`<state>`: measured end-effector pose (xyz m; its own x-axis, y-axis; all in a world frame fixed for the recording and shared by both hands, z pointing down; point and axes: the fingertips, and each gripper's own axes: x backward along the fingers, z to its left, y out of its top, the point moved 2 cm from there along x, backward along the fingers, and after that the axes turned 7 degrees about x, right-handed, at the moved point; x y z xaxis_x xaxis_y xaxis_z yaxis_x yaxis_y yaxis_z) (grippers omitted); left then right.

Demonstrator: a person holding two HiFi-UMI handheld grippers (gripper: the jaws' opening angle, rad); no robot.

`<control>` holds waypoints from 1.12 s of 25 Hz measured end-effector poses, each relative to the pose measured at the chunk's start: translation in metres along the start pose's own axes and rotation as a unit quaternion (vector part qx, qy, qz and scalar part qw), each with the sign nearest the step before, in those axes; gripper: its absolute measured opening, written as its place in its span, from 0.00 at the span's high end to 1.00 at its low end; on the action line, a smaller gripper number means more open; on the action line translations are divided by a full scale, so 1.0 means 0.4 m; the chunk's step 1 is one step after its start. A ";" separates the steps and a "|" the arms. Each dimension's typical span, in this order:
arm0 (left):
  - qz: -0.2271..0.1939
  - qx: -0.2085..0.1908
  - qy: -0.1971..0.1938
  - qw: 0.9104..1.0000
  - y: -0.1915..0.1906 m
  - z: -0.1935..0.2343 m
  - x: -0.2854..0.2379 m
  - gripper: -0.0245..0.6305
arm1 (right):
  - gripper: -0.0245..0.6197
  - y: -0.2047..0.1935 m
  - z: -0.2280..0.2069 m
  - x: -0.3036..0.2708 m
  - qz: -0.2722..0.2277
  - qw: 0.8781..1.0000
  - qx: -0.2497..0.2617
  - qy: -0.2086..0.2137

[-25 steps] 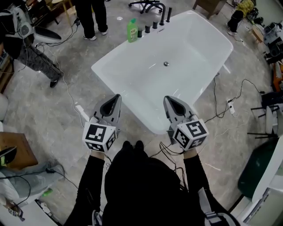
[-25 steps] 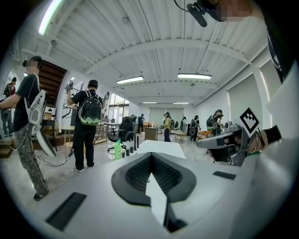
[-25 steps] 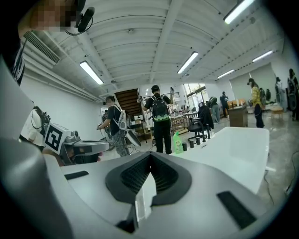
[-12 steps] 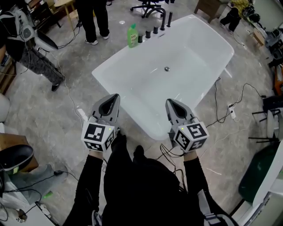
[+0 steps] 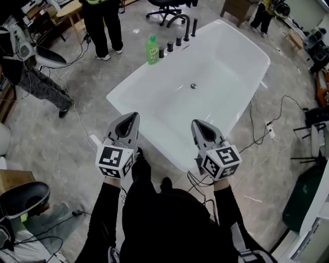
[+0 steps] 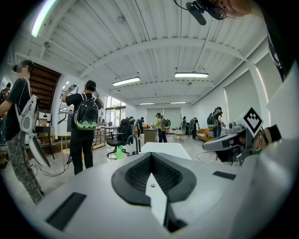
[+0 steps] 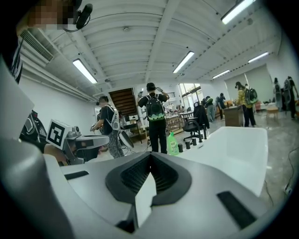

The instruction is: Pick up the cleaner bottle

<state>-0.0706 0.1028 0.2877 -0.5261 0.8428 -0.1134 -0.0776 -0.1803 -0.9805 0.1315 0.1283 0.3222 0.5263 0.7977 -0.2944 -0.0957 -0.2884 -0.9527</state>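
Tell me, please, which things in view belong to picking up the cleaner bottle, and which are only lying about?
For the job:
- green cleaner bottle, at the bathtub's far corner
- white bathtub
- left tool and right tool, both shut and empty

Lying about:
- black tap fittings
- tub drain
- office chair
- white power strip on the floor

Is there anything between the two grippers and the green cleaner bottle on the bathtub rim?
Only the white bathtub: the left gripper and the right gripper are at its near end; the cleaner bottle stands on its far rim, beside black tap fittings. Nothing else visible blocks the way.
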 end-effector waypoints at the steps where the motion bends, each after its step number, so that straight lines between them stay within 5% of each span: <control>1: 0.000 0.002 -0.005 1.000 0.000 0.018 -0.011 0.95 | 0.96 0.003 0.000 -0.019 0.001 1.000 0.000 -0.003; 28: 0.043 0.026 -0.105 0.993 0.015 0.495 -0.284 0.95 | 0.96 0.083 0.003 -0.480 0.054 0.993 -0.027 -0.102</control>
<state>-0.1790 -0.0943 0.3263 -0.6969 0.7003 -0.1549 -0.0655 -0.2772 -0.9586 0.0263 -0.0338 0.3470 0.3335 0.8492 -0.4095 -0.0934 -0.4025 -0.9106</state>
